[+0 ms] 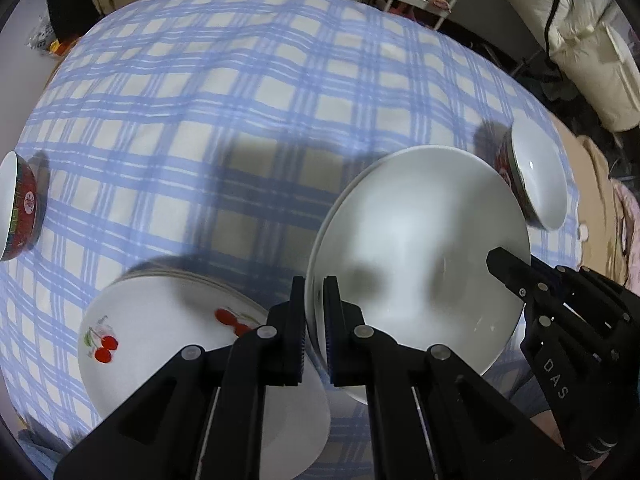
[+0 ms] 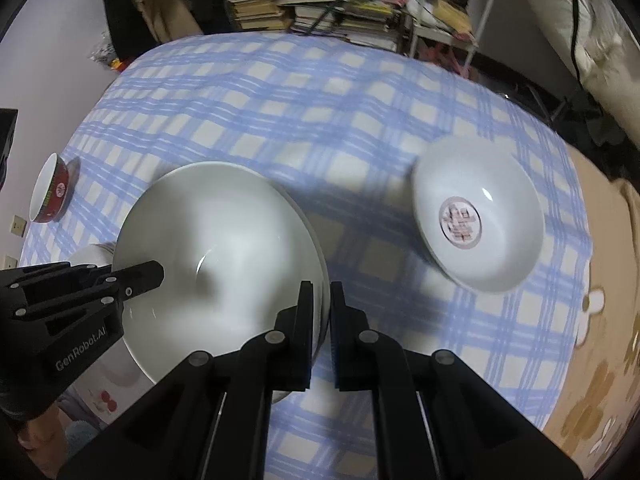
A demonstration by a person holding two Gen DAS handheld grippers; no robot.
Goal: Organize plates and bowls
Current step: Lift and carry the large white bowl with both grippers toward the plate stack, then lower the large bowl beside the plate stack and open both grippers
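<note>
Between the two grippers hangs a plain white deep plate (image 1: pixel 420 256), with a second rim showing under it, above the blue checked tablecloth (image 1: pixel 240 100). My left gripper (image 1: pixel 315 286) is shut on its left rim. My right gripper (image 2: pixel 321 290) is shut on the right rim of the same plate (image 2: pixel 216 248). Each gripper shows in the other's view: the right one (image 1: pixel 510 270) reaches over the far rim, the left one (image 2: pixel 146 276) over the near-left rim. Below left lies a stack of cherry-patterned plates (image 1: pixel 168 332), partly hidden under the plate in the right wrist view (image 2: pixel 104 396).
A red-sided bowl (image 1: pixel 22 208) (image 2: pixel 52 190) stands at the table's left edge. A white bowl with a red emblem inside (image 2: pixel 480 216) (image 1: pixel 538 178) sits at the right. Books and a white rack (image 2: pixel 440 12) stand beyond the far edge, and a floral beige cover (image 2: pixel 600 340) lies to the right.
</note>
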